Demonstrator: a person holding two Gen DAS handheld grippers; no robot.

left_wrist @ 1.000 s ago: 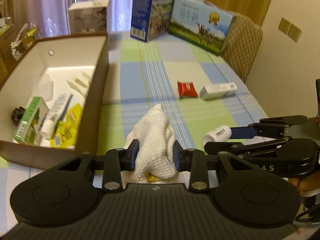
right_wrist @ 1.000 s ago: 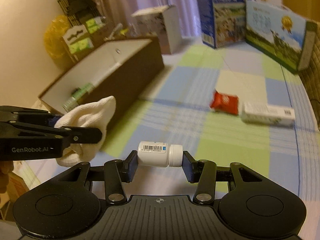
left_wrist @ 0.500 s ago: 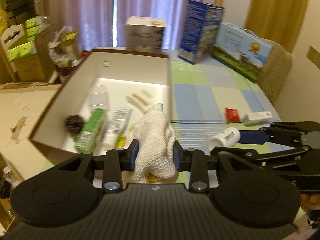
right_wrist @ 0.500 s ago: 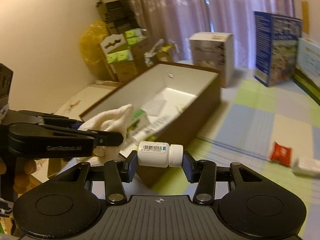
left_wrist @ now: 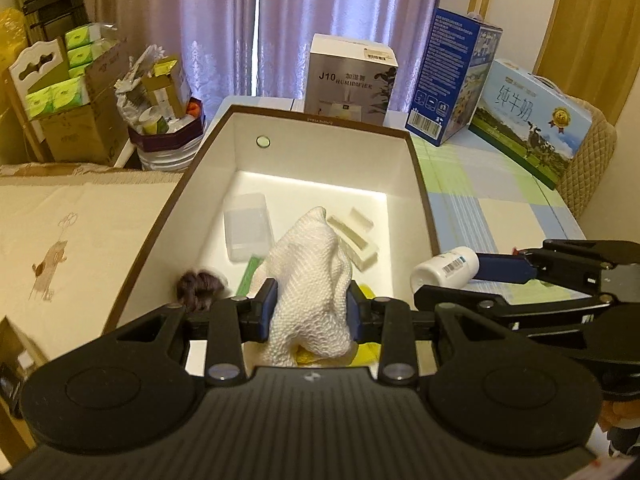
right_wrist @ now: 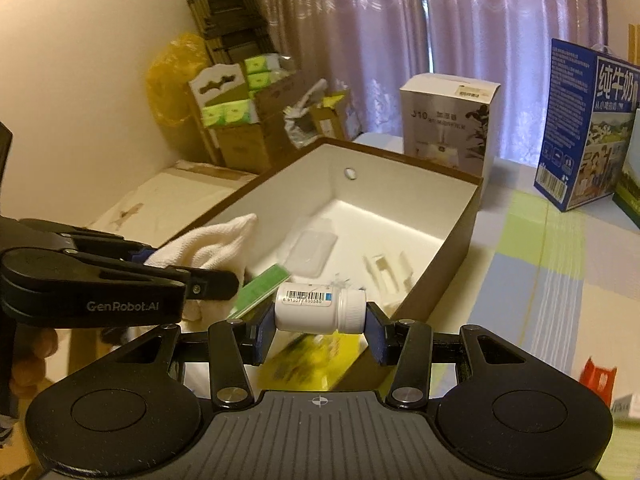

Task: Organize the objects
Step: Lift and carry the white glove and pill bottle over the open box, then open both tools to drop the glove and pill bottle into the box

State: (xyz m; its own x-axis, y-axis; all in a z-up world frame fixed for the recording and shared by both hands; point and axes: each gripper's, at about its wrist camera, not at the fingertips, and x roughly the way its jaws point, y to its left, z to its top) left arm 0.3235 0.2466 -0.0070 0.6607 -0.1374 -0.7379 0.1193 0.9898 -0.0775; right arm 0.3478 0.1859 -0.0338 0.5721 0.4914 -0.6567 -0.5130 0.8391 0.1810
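Note:
My left gripper is shut on a white knitted cloth, held above the near end of an open brown box with a white inside. My right gripper is shut on a white pill bottle, gripped lying sideways by its base and cap over the box's near right corner. From the left wrist view the bottle sits just right of the box wall. The right wrist view has the cloth at left. Inside the box lie a clear plastic case, white foam pieces, a green carton, a dark hair tie and a yellow packet.
A humidifier box, a blue milk carton box and a flat milk gift box stand at the table's far end. A red packet lies on the checked cloth at right. Cardboard boxes and tissue packs crowd the floor at left.
Both grippers have swung left from over the checked tablecloth to above the open box, each keeping its hold. The red packet and white carton have slid out of the left wrist view.

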